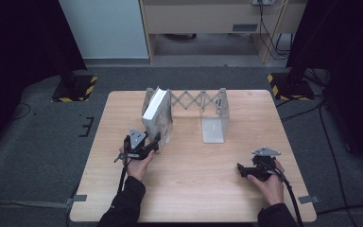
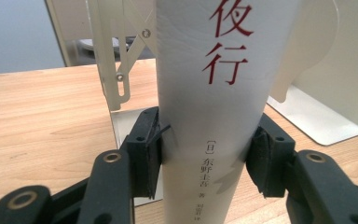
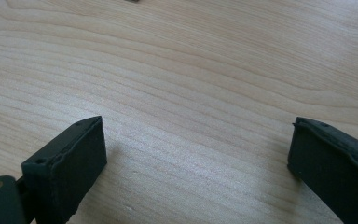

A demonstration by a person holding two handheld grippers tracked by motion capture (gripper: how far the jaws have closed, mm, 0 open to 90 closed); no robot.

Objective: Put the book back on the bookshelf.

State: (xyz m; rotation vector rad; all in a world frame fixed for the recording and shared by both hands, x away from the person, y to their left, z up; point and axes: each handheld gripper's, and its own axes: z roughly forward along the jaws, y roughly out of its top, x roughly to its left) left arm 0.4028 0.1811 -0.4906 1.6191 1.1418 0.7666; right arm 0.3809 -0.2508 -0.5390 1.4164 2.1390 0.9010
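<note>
A white book (image 1: 155,116) with red characters on its spine (image 2: 209,93) stands upright on the table, against the left end plate of a cream expandable book rack (image 1: 196,101). My left gripper (image 1: 153,145) is shut on the book's spine near its bottom; both black pads (image 2: 147,154) press its sides. My right gripper (image 1: 241,169) rests low over bare wood at the front right, open, with nothing between its jaws (image 3: 198,163).
The rack's right end plate (image 1: 216,120) stands apart with its foot flat on the wooden table (image 1: 194,189). The rack's scissor links (image 2: 126,60) run behind the book. Dark stands and cables sit on the floor beyond the table.
</note>
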